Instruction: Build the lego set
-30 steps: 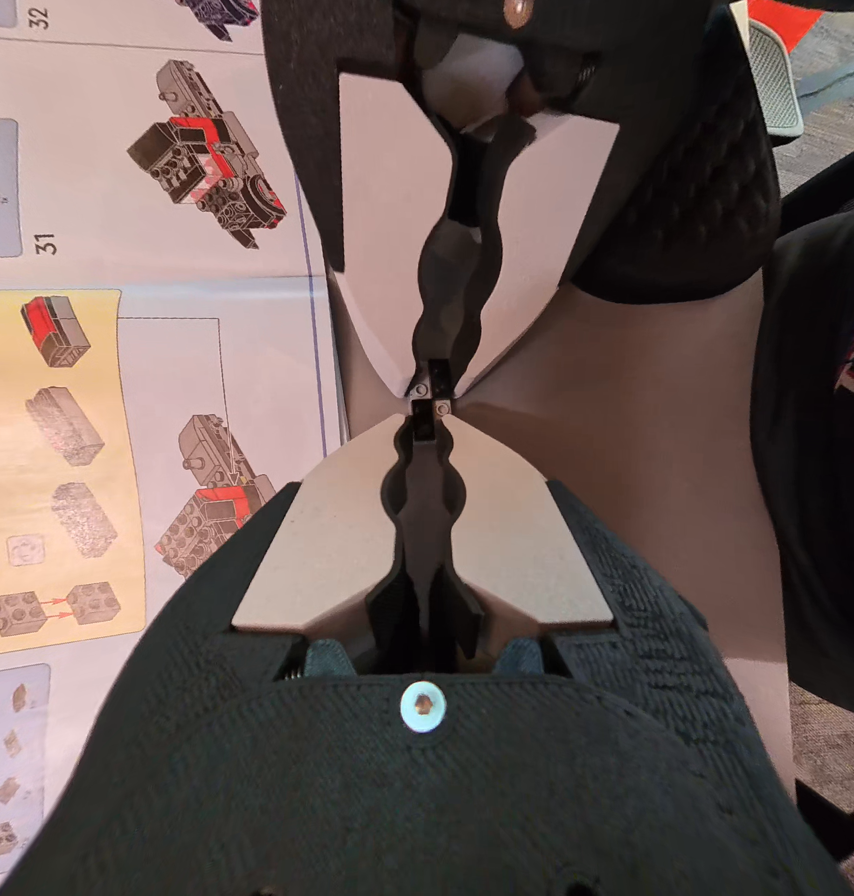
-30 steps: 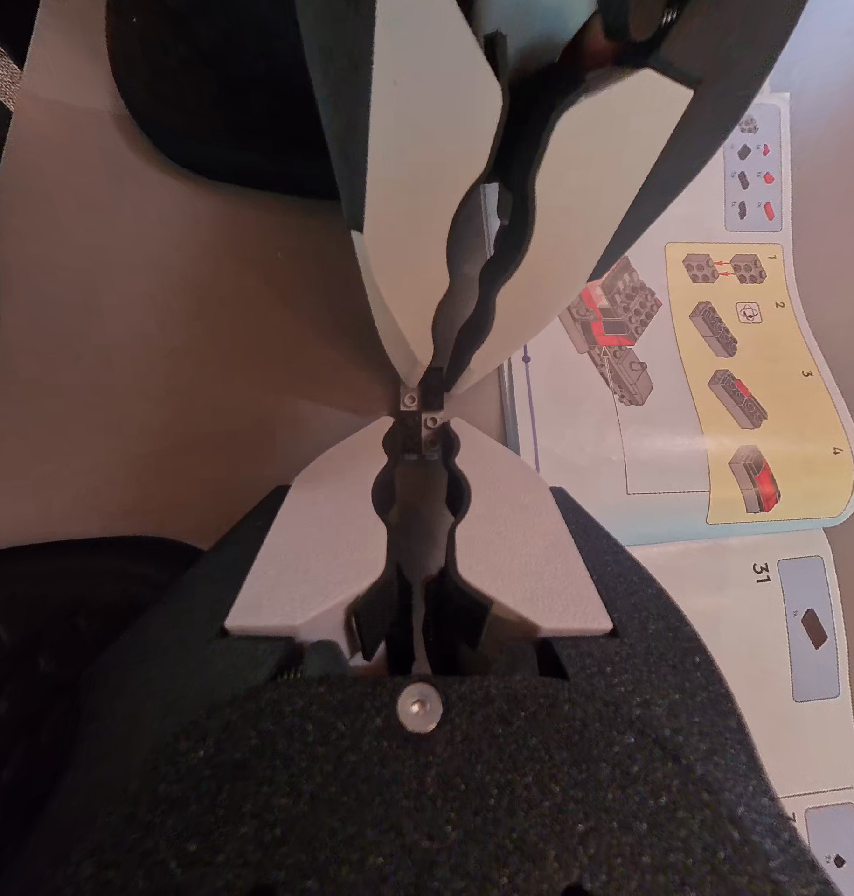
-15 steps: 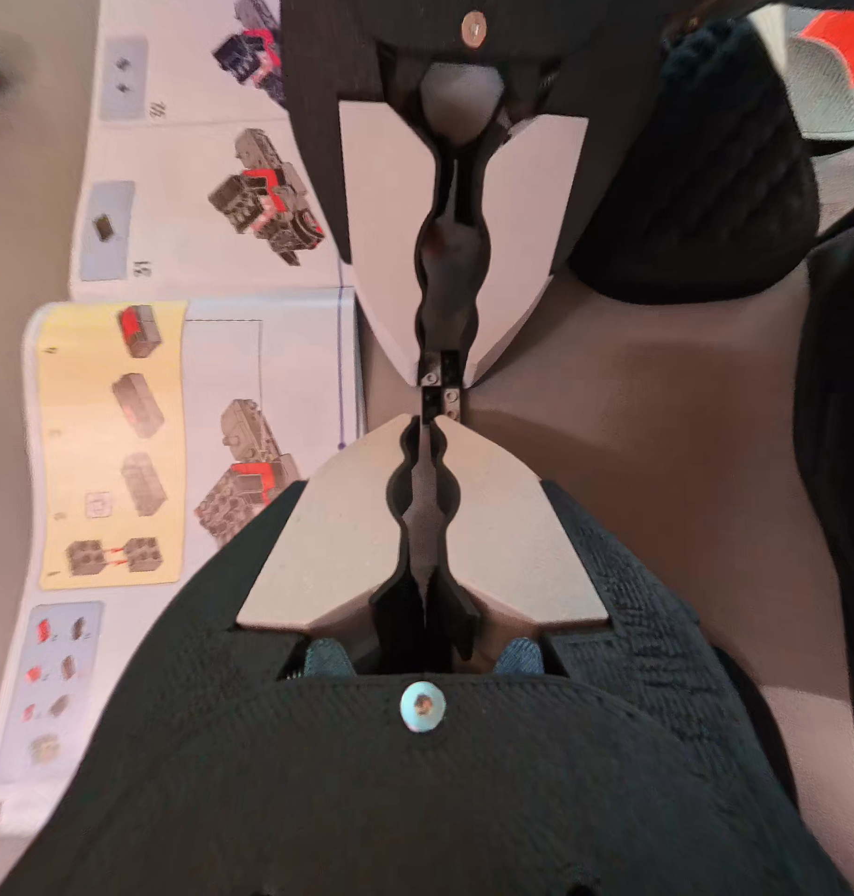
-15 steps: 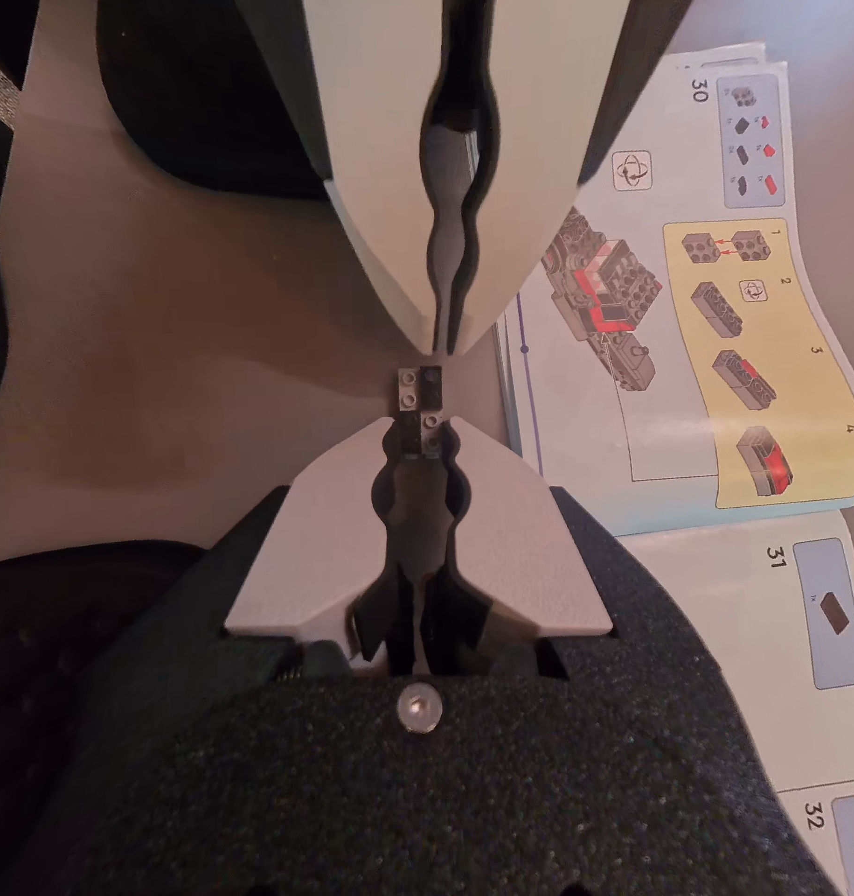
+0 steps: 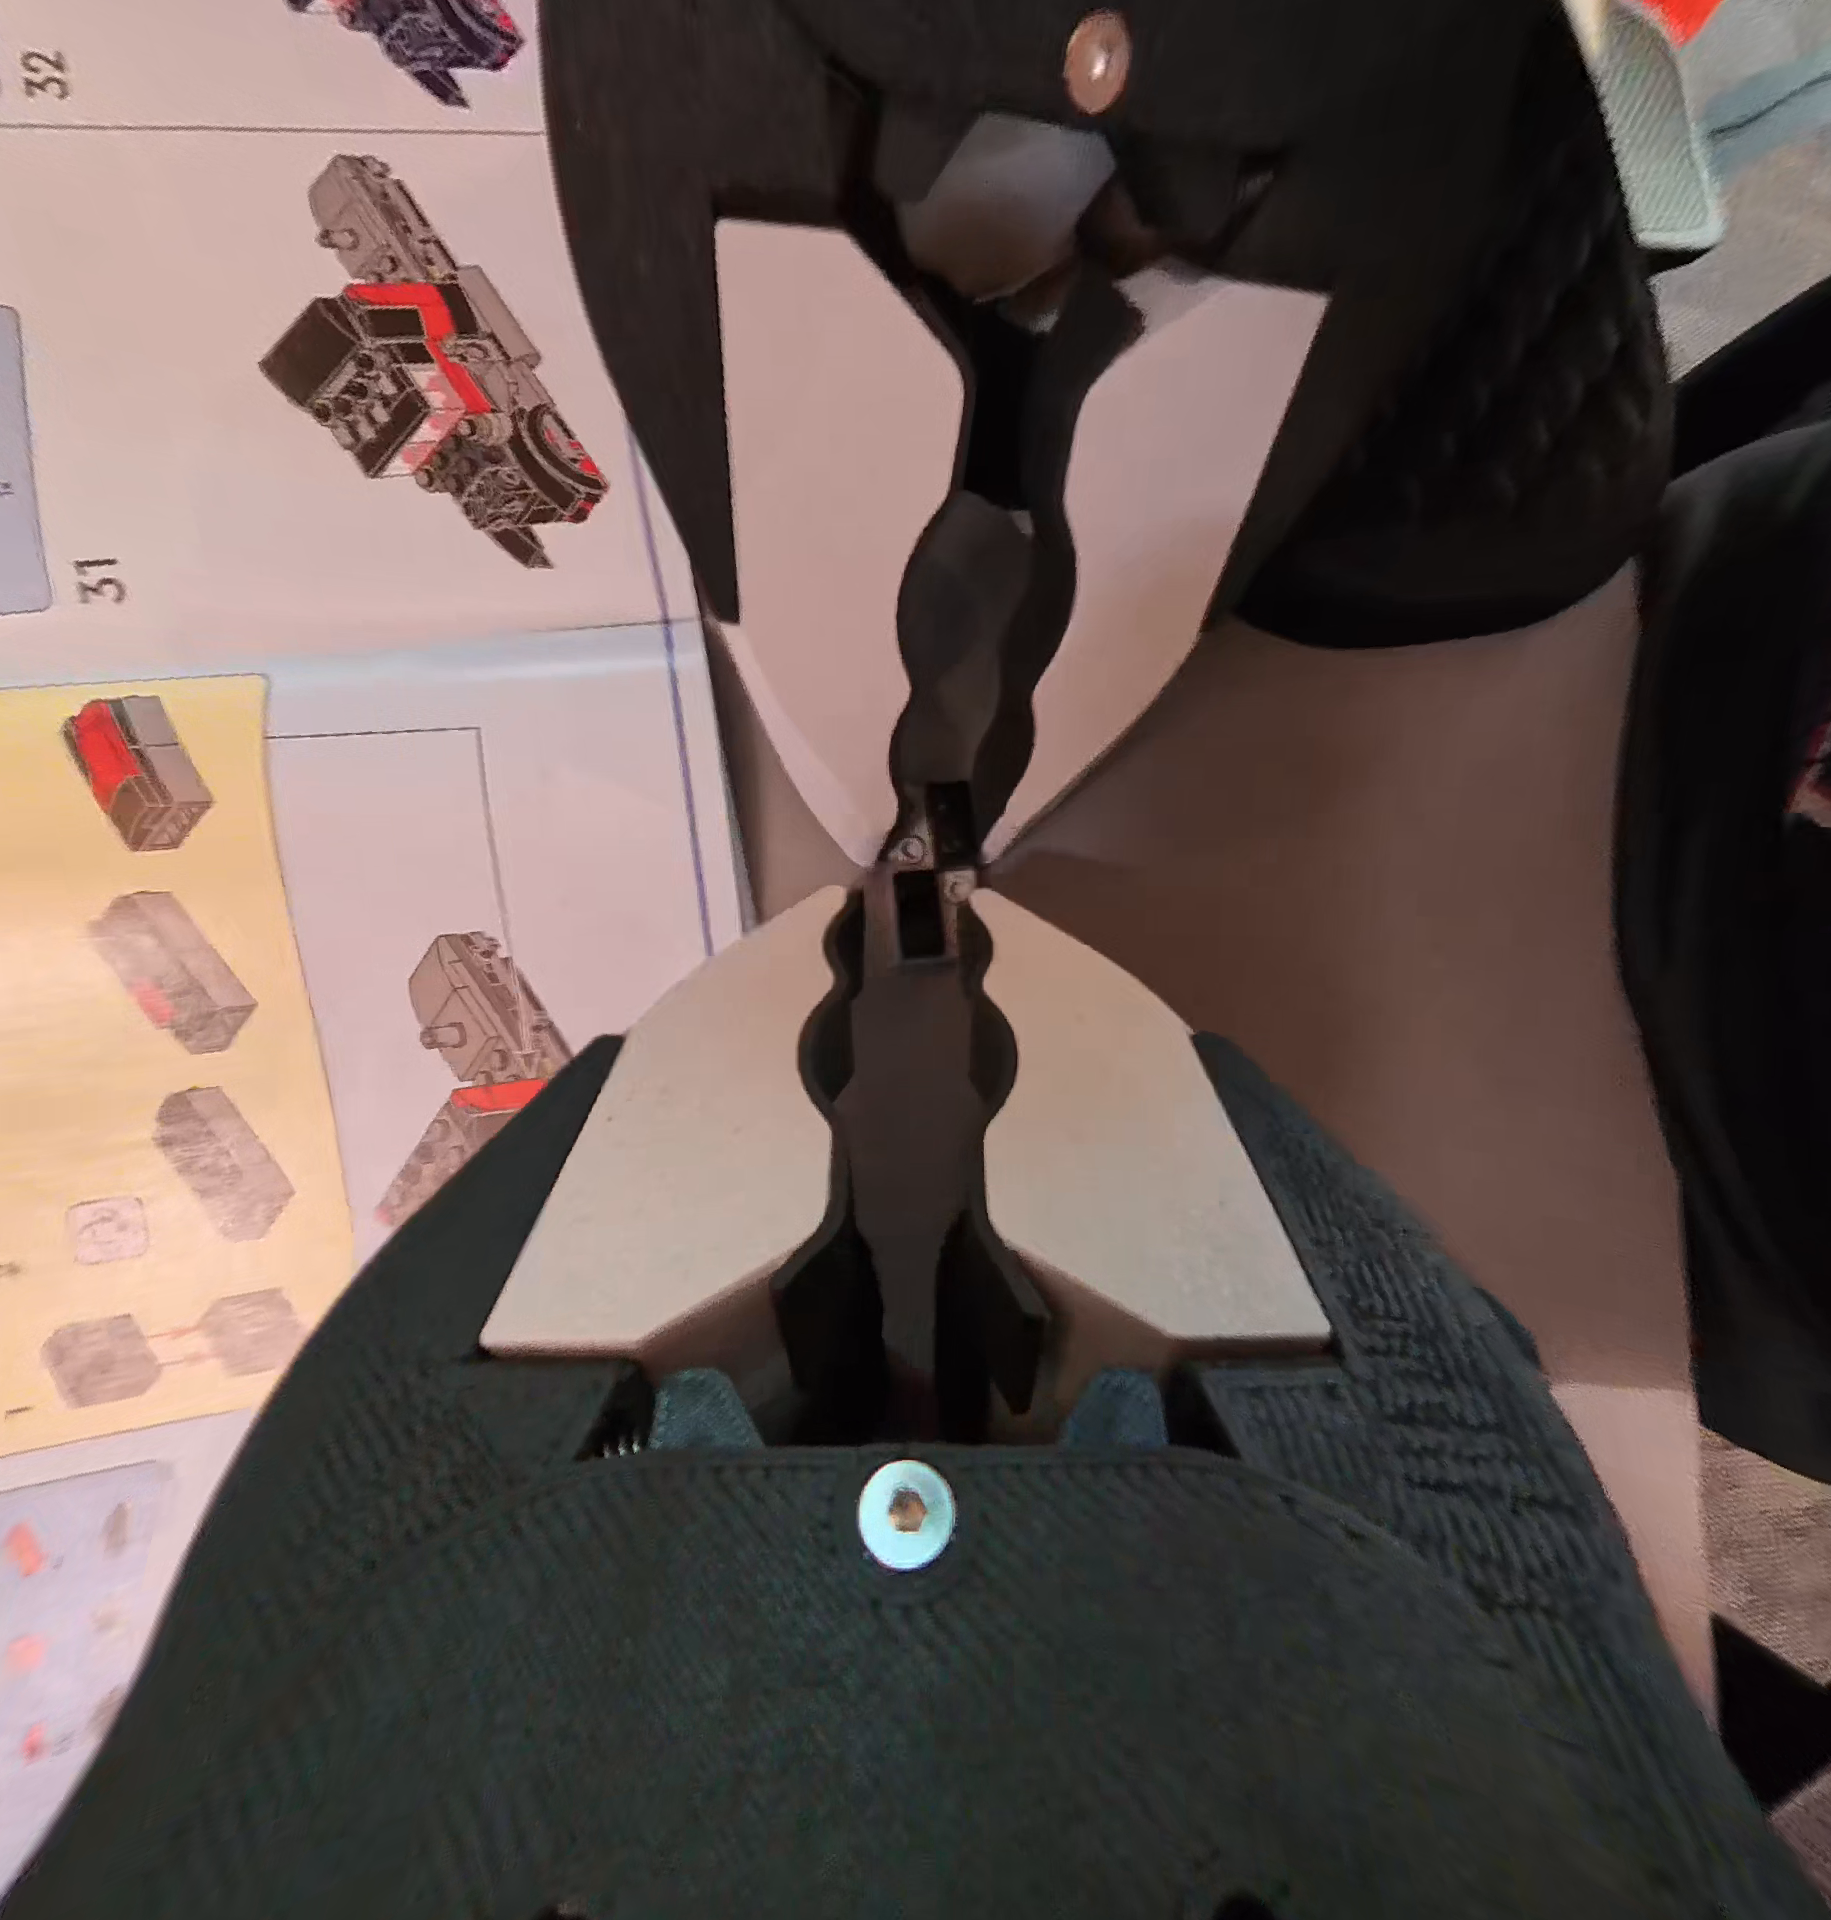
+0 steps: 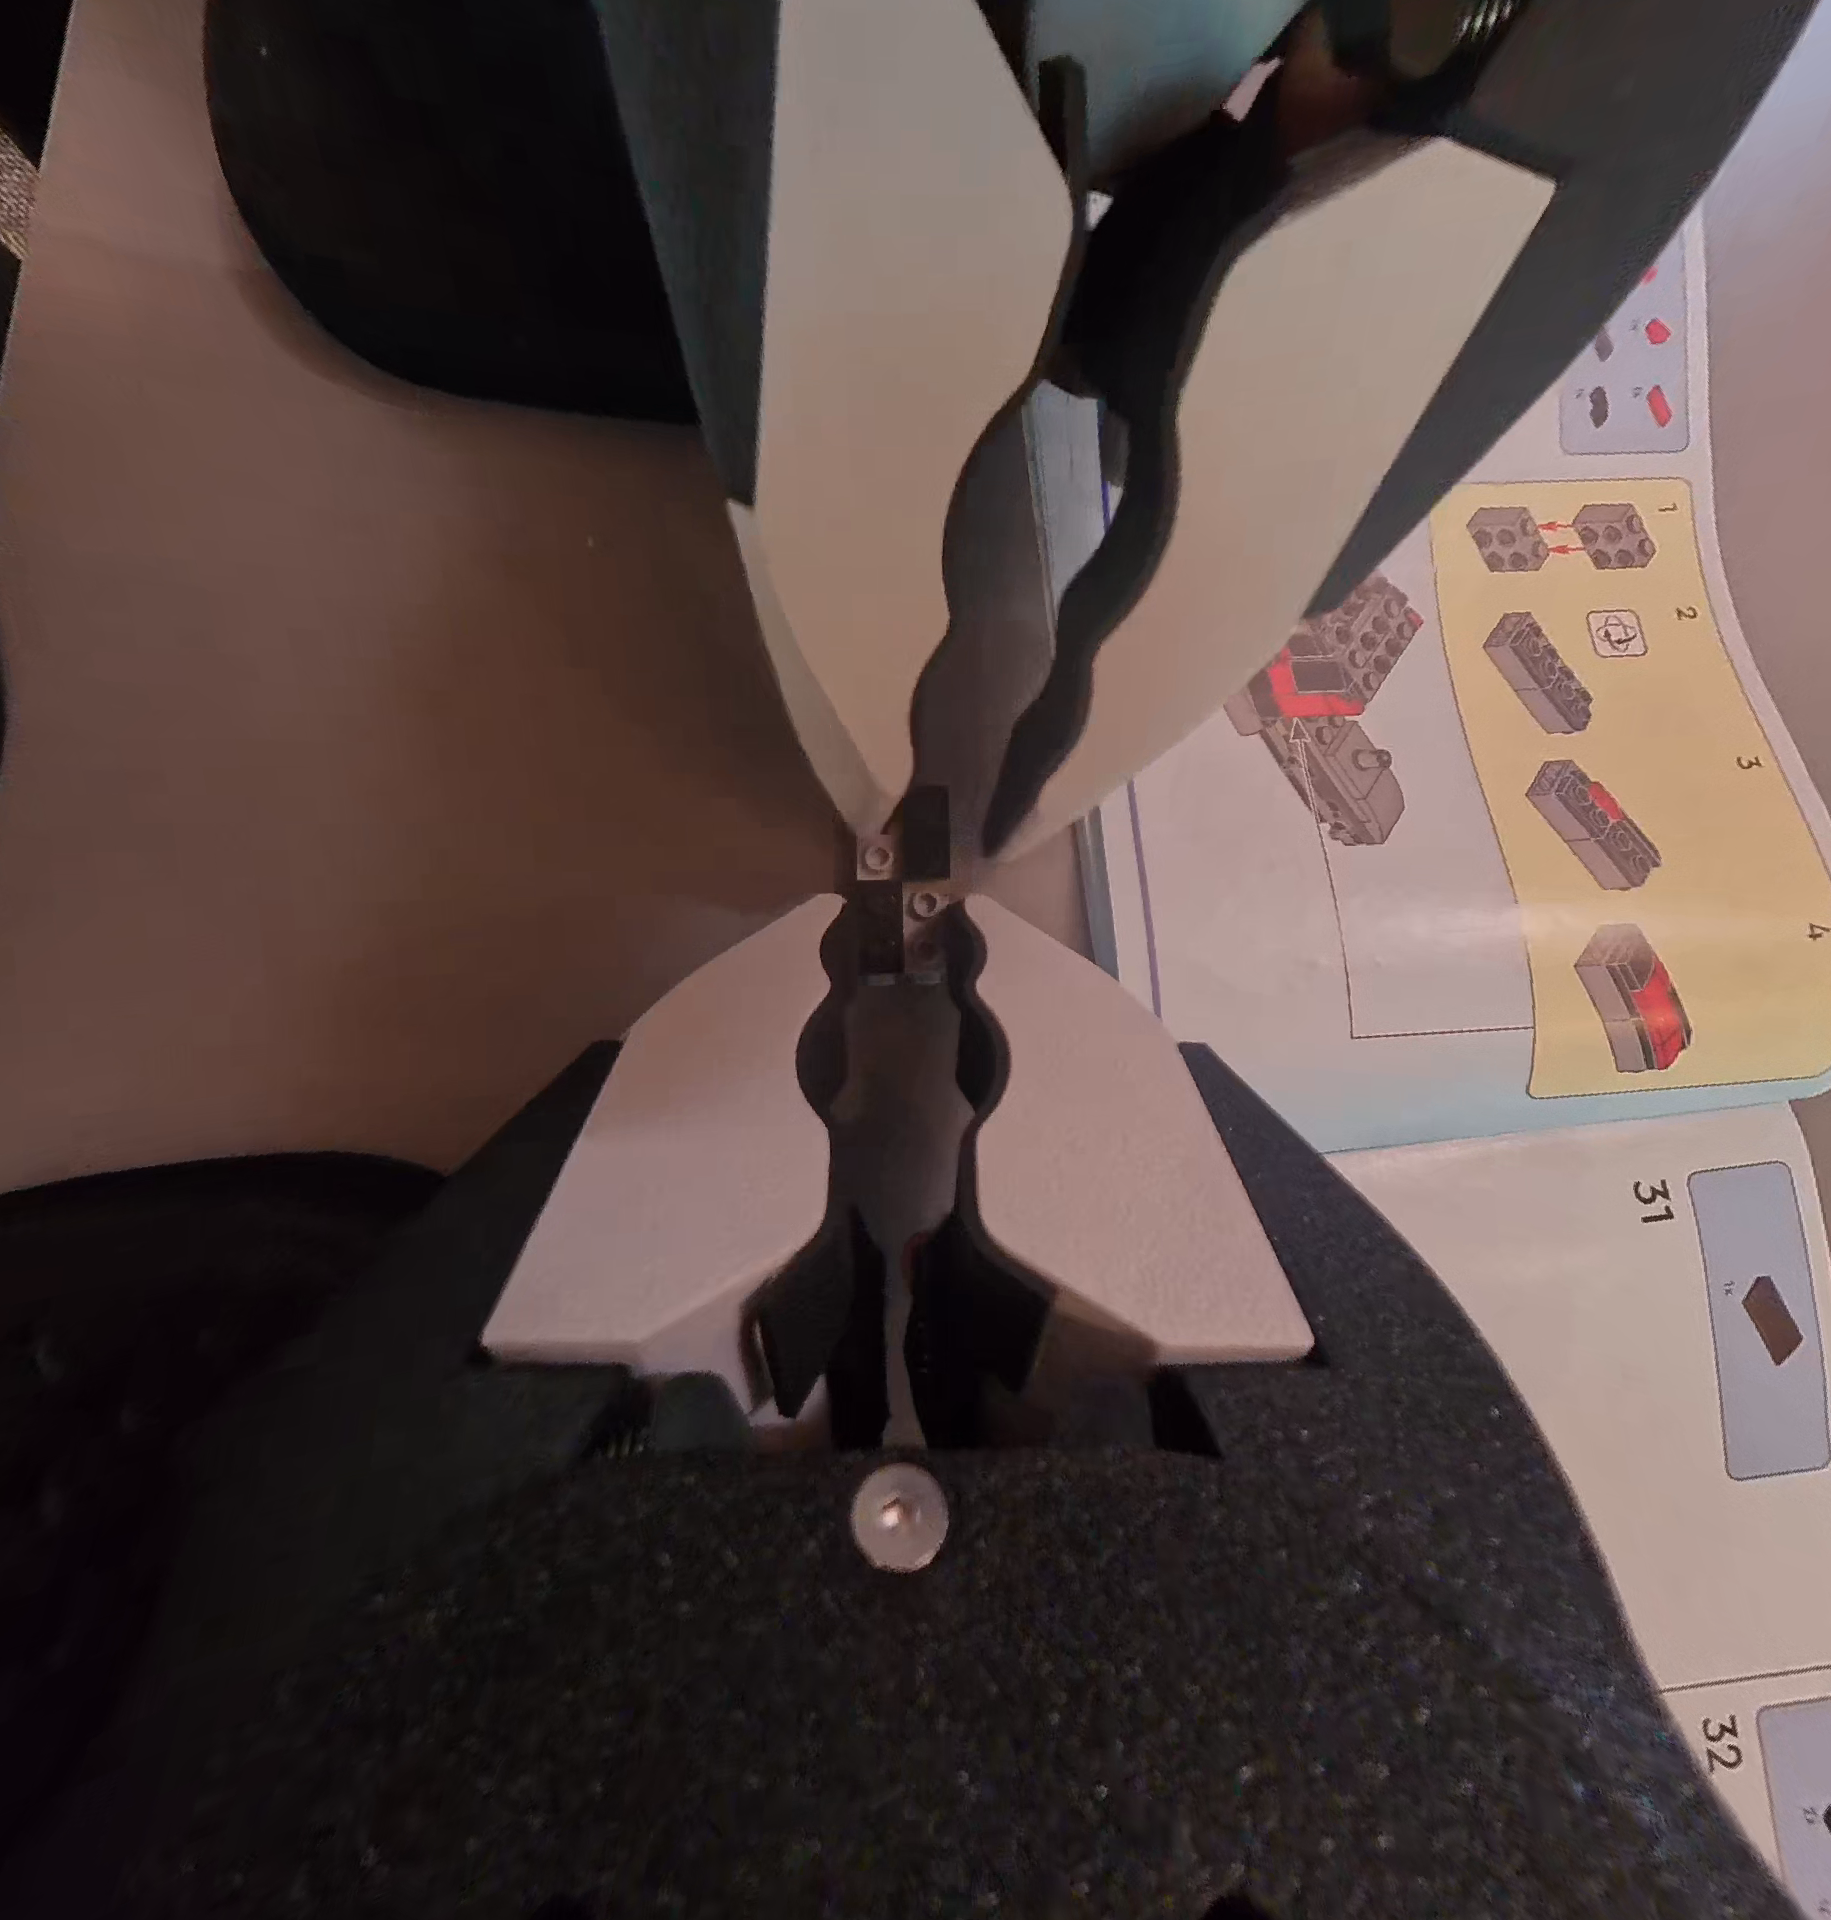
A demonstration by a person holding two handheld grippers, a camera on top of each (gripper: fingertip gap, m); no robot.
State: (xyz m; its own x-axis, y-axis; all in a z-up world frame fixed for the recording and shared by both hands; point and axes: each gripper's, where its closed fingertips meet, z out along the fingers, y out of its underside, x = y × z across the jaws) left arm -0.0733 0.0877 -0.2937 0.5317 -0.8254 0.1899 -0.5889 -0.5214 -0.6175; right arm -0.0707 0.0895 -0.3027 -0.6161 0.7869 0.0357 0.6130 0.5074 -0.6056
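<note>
Pressing the two small brick pieces together again, we now have them touching tip to tip, where half a second ago the left gripper's [image 5: 916,920] piece [image 5: 919,925] sat visibly apart from the other and the grippers faced each other squarely. The right gripper [image 6: 906,940] is clamped narrow on its dark-and-grey piece [image 6: 903,930], and the left gripper is likewise pinched shut on its own; in each wrist view the opposite gripper comes in from the top, now canted a little to one side rather than straight on. We judge the join is being seated, though we cannot tell whether the studs have fully clicked. Both pieces hang in the air above the bare tan counter [image 5: 1306,935], just beside the edge of the open instruction booklet [image 5: 371,727], which lies toward the left gripper's left side.
</note>
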